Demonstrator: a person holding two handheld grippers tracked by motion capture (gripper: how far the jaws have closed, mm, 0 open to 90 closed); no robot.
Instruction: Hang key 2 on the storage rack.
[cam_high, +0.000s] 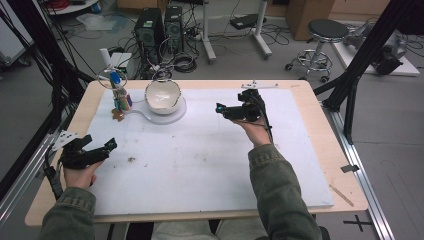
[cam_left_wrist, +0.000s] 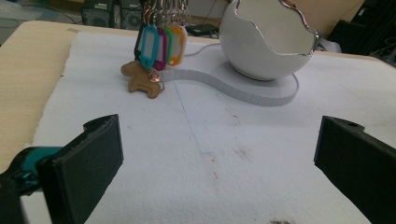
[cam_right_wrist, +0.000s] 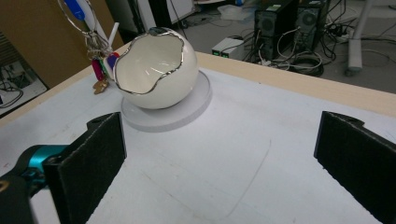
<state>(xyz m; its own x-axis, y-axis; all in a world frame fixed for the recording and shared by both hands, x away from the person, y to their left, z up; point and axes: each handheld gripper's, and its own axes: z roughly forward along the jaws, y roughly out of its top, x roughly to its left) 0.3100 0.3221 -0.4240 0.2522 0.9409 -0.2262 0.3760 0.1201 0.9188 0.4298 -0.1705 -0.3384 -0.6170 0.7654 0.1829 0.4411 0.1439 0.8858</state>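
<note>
High view: we hold both grippers above the white surface (cam_high: 200, 160).
Left gripper (cam_high: 97, 148): near left, jaws open, empty.
Right gripper (cam_high: 225, 109): right of centre, jaws open, empty.
Egg-shaped bowl (cam_high: 162, 95): far left, on its white base (cam_high: 172, 116), key tags (cam_high: 121, 101) just left.

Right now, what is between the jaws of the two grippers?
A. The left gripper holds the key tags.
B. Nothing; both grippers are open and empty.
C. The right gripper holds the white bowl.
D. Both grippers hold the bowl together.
B: the left gripper and the right gripper have their jaws wide apart over the bare white mat, while the white bowl and the key tags sit farther off, untouched.
</note>
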